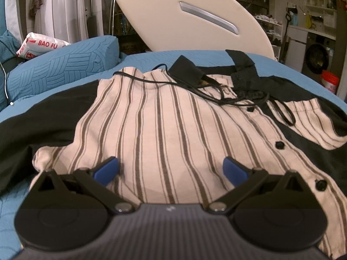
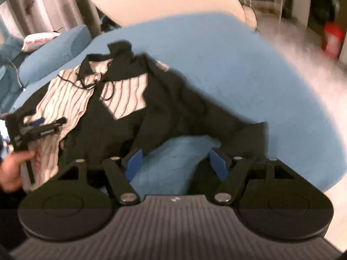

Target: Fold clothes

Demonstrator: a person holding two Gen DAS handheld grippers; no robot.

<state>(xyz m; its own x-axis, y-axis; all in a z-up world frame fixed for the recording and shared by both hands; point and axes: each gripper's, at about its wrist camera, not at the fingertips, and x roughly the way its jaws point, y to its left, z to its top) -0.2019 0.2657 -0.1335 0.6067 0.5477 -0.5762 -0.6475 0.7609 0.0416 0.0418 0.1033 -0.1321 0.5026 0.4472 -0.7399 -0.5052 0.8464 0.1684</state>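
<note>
A cream shirt with dark stripes, black sleeves, a black collar and black buttons lies spread on a blue bed cover. A thin black cord trails across its chest. My left gripper is open just over the striped front, blue pads wide apart. In the right wrist view the shirt looks rumpled, with black cloth spread toward me. My right gripper is open at the edge of the black cloth, with only blue cover between its pads. At the far left a hand holds the left gripper.
A blue pillow and a white printed bag lie at the bed's back left. A cream oval panel rises behind the bed. On the right are a washing machine, a red-lidded tub and the pale floor.
</note>
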